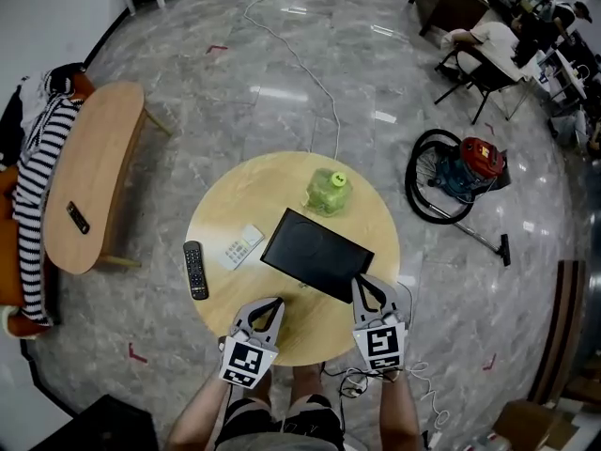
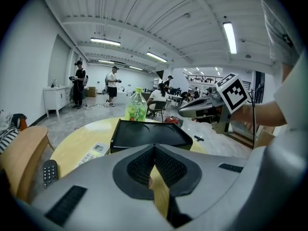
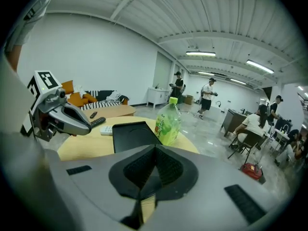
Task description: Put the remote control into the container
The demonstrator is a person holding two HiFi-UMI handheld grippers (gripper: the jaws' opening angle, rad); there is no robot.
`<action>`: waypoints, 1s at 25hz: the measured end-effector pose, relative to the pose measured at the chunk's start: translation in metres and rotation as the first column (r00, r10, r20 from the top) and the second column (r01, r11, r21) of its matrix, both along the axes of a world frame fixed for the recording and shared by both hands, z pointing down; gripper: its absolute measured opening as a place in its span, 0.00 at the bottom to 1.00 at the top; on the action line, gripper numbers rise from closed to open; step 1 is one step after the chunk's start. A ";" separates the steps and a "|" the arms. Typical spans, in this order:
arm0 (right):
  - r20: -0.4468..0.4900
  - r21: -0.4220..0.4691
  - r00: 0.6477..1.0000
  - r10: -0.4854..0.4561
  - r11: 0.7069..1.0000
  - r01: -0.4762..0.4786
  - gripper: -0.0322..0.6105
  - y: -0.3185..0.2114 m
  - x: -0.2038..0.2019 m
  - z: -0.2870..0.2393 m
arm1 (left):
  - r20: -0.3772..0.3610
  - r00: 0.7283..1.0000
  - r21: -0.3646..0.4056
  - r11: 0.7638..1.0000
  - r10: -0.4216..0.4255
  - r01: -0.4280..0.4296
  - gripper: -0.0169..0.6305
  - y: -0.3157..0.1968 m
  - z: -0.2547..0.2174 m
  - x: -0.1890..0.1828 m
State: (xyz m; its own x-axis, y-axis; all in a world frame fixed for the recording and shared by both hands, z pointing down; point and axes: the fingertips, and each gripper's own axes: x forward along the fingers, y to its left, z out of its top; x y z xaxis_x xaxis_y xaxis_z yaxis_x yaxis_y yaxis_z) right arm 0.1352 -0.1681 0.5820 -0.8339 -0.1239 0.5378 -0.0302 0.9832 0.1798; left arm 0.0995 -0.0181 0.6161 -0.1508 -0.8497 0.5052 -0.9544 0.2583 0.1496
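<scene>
- Over the near edge of the round table point(image 1: 225, 205), on the near side of the black tray point(image 1: 317, 254), two hand-held tools are hovering. The left gripper point(image 1: 270, 306) is showing its jaws pressed together on nothing. The right gripper point(image 1: 362, 285) is doing the same, its tip just beside the tray's near right corner.
- The black remote point(image 1: 194, 269) is lying flat on the table, left of the tray and well apart from it, close to the table's left rim. Its long axis is running near to far, roughly in line with the way the left gripper is pointing.
- The left gripper is sitting plainly nearer to the black remote, which is lying to its left and slightly farther out. The right gripper is waiting at the tray's other side. A pickup is likely calling for a leftward reach, with the jaws opened first.
- A white remote point(image 1: 240, 246) is resting between the black remote and the tray's left corner. Which of the two the task means cannot be told.
- The tray is sitting empty, and a green bottle point(image 1: 329, 191) is standing upright just beyond the tray's far edge.
</scene>
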 end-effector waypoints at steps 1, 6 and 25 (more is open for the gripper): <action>-0.027 0.014 0.999 -0.025 1.000 0.026 0.06 0.000 -0.002 0.007 | -0.001 1.000 -0.009 1.000 -0.005 0.005 0.04 -0.002 0.005 0.000; -0.154 0.084 0.982 -0.111 0.989 0.125 0.06 -0.003 -0.008 0.036 | -0.038 0.999 -0.039 0.999 -0.016 0.014 0.04 -0.009 0.034 0.009; -0.373 0.125 0.907 -0.197 0.958 0.259 0.06 -0.011 -0.005 0.086 | -0.052 0.998 -0.191 0.981 0.016 -0.026 0.05 -0.035 0.092 0.021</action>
